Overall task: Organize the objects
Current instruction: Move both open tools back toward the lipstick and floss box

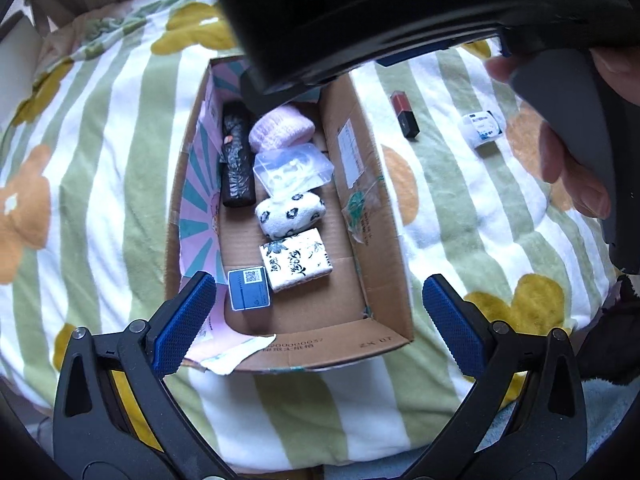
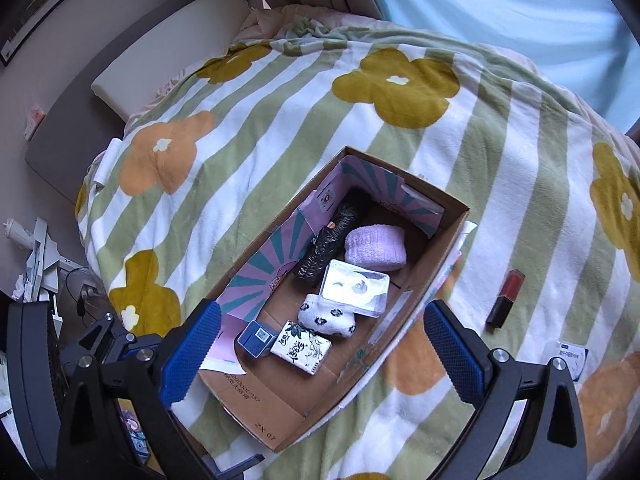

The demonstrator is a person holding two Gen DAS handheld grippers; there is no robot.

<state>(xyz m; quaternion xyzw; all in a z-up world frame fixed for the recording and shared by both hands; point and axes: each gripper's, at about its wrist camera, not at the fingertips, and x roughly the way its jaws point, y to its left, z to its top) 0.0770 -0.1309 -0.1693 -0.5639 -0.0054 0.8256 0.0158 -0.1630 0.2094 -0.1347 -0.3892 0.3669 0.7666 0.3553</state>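
An open cardboard box (image 1: 384,280) (image 2: 440,240) lies on a flowered blanket. Inside are a black roll (image 1: 236,160) (image 2: 332,240), a pink knit item (image 1: 280,128) (image 2: 376,248), a clear plastic case (image 1: 294,168) (image 2: 356,288), a white spotted sock roll (image 1: 290,212) (image 2: 326,318), a tissue pack (image 1: 296,264) (image 2: 302,348) and a small blue box (image 1: 249,289) (image 2: 256,338). Outside to the right lie a red-and-black lipstick (image 1: 405,115) (image 2: 506,298) and a white packet (image 1: 482,128) (image 2: 574,360). My left gripper (image 1: 320,324) and right gripper (image 2: 322,352) both hover open and empty over the box's near end.
The green-striped blanket (image 1: 100,200) (image 2: 280,100) covers a bed. In the left wrist view the other gripper's body (image 1: 400,12) and a hand (image 1: 572,160) fill the top right. A white board (image 2: 160,40) and floor clutter (image 2: 36,264) lie left of the bed.
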